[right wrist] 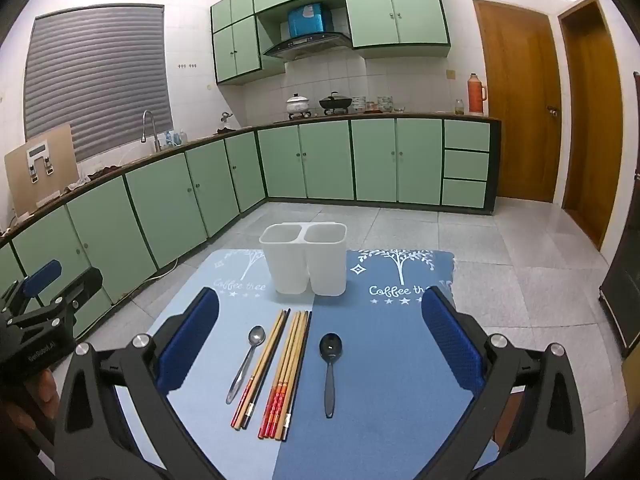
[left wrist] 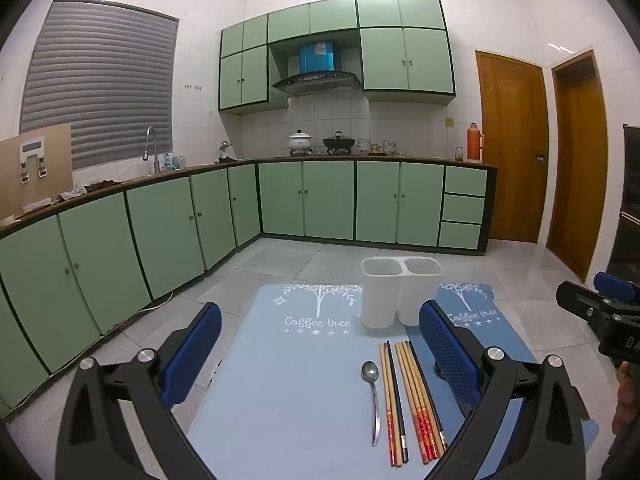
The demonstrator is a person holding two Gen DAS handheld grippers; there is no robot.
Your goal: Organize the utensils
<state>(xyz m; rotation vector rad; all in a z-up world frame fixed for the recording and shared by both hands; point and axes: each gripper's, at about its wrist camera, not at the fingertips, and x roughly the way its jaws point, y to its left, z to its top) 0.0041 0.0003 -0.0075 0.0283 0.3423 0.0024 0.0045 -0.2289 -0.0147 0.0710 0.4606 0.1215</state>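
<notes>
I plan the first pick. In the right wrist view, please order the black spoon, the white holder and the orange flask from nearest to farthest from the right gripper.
1. black spoon, between the open jaws
2. white holder, behind the chopsticks
3. orange flask, on the far counter

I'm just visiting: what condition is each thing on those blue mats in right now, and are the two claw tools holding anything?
White two-compartment holder: upright, both compartments empty.
Silver spoon: lying flat on the light mat, bowl up.
Chopsticks: lying flat in two bunches beside the spoon.
Black spoon: lying flat on the dark mat.
Left gripper: open, empty.
Right gripper: open, empty.
</notes>
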